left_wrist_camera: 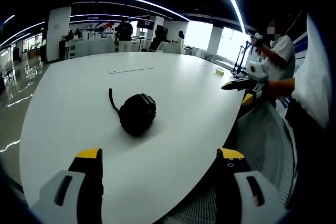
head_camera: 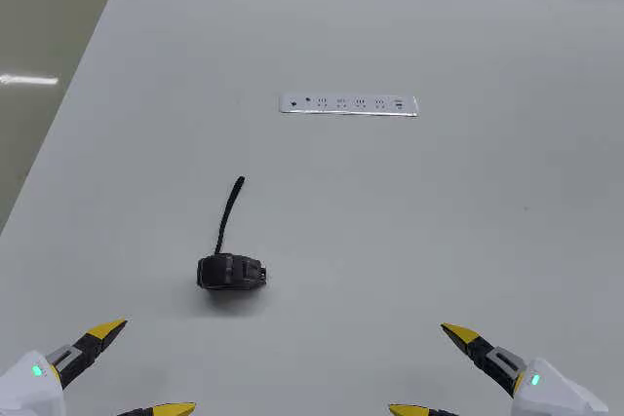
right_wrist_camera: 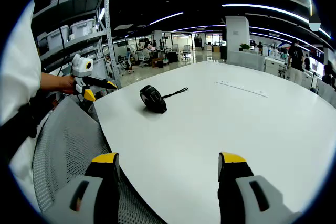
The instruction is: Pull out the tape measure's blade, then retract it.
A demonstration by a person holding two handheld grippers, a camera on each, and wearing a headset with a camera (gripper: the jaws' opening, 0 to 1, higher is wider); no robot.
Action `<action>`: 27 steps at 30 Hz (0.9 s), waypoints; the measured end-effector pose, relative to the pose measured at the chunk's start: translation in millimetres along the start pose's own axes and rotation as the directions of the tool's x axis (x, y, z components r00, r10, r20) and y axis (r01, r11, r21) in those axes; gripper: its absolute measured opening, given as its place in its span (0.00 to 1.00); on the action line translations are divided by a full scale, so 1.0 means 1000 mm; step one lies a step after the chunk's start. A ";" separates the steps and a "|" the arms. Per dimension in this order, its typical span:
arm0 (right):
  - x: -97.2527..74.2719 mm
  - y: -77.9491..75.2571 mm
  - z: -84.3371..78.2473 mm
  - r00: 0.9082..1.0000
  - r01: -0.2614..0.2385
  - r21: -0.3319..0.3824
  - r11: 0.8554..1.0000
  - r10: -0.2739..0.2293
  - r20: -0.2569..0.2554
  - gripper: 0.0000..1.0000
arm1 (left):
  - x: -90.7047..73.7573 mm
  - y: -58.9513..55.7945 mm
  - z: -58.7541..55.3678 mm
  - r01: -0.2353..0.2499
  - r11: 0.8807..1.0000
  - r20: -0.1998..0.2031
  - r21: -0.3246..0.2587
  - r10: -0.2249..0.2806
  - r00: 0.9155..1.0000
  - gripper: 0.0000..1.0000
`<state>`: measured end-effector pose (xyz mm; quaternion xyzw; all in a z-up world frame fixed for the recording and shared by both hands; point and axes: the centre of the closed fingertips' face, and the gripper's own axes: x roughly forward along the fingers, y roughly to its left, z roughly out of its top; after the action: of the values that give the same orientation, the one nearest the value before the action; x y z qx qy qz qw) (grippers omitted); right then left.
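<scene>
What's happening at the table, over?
Left tool open, right tool open, both empty. Tape measure lies on table ahead of them, blade in. Socket strip beyond it, out of the way.

Surface [head_camera: 439,241]: white, smooth, faint sheen.
Tape measure [head_camera: 231,272]: black matt casing, plastic-looking; strap [head_camera: 230,209] black, cord-like.
Socket strip [head_camera: 348,104]: silvery, glossy.
Left claw [head_camera: 156,363], right claw [head_camera: 418,367]: smooth white plastic shells.
Chair mesh [right_wrist_camera: 68,145]: grey, woven.

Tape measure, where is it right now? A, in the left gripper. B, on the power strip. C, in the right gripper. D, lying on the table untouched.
D: the tape measure lies on the table, apart from the open left gripper and right gripper.
</scene>
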<state>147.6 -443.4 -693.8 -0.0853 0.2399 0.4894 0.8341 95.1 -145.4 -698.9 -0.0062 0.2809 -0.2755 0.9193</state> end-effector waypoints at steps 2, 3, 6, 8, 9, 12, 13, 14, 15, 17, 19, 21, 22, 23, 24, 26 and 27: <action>0.000 0.000 0.000 1.000 0.000 -0.001 1.000 0.000 -0.002 0.79 | 0.000 0.000 0.000 0.001 1.000 0.000 -0.002 -0.001 1.000 0.88; 0.000 0.000 -0.001 1.000 0.000 -0.001 1.000 0.000 -0.002 0.79 | 0.000 0.000 0.000 0.000 1.000 0.000 0.000 0.000 1.000 0.88; 0.000 0.000 -0.001 1.000 0.000 -0.001 1.000 0.000 -0.004 0.78 | 0.000 -0.001 -0.001 0.003 1.000 -0.001 -0.001 -0.003 1.000 0.88; -0.001 0.000 -0.001 1.000 0.001 0.000 1.000 -0.001 -0.004 0.78 | 0.000 -0.001 -0.001 0.002 1.000 -0.003 0.000 -0.002 1.000 0.88; -0.001 0.000 -0.001 1.000 0.001 -0.001 1.000 -0.001 -0.004 0.78 | 0.000 -0.001 -0.002 0.002 1.000 -0.003 0.000 -0.002 1.000 0.88; -0.001 0.000 -0.001 1.000 0.001 -0.001 1.000 -0.001 -0.006 0.78 | -0.001 0.000 -0.002 0.001 1.000 -0.002 0.000 -0.001 1.000 0.87; -0.001 0.000 -0.001 1.000 0.000 -0.001 1.000 0.000 -0.006 0.78 | -0.001 0.000 -0.002 0.001 1.000 -0.003 -0.001 -0.001 1.000 0.87; -0.001 0.000 -0.002 1.000 0.001 -0.002 1.000 -0.001 -0.006 0.78 | -0.001 0.000 -0.001 0.001 1.000 -0.002 -0.001 -0.001 1.000 0.87; -0.001 0.000 -0.002 1.000 0.000 -0.002 1.000 0.000 -0.006 0.78 | -0.001 0.000 -0.001 0.000 1.000 -0.002 0.000 0.000 1.000 0.87; -0.001 0.000 -0.002 1.000 0.000 -0.001 1.000 0.000 -0.007 0.78 | -0.001 0.000 -0.001 -0.001 1.000 -0.002 0.001 0.001 1.000 0.87; 0.000 0.000 -0.002 1.000 -0.001 -0.001 1.000 0.001 -0.006 0.78 | -0.001 0.001 -0.001 -0.002 1.000 -0.001 0.000 0.002 1.000 0.87; 0.000 0.000 -0.002 1.000 -0.002 -0.003 1.000 0.001 -0.007 0.78 | -0.001 0.001 -0.001 -0.004 1.000 -0.001 0.000 0.004 1.000 0.87; 0.000 0.000 -0.002 1.000 -0.002 -0.003 1.000 0.002 -0.007 0.78 | -0.001 0.001 -0.001 -0.005 1.000 -0.001 0.000 0.005 1.000 0.87; 0.000 0.000 -0.001 1.000 -0.002 -0.004 1.000 0.002 -0.007 0.78 | -0.001 0.001 -0.001 -0.004 1.000 0.000 -0.001 0.004 1.000 0.87; 0.000 0.000 -0.001 1.000 -0.002 -0.004 1.000 0.001 -0.007 0.78 | -0.001 0.002 -0.001 -0.005 1.000 0.000 -0.001 0.005 1.000 0.87; 0.000 0.000 -0.001 1.000 -0.002 -0.003 1.000 0.002 -0.006 0.78 | -0.001 0.002 -0.001 -0.005 1.000 -0.001 -0.001 0.005 1.000 0.87; 0.000 0.000 -0.001 1.000 -0.002 -0.004 1.000 0.002 -0.007 0.78 | -0.001 0.002 -0.001 -0.006 1.000 -0.001 -0.001 0.006 1.000 0.87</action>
<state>147.5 -443.8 -694.7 -0.0885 0.2421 0.4903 0.8325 94.4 -143.3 -699.6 -0.0056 0.2814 -0.2727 0.9200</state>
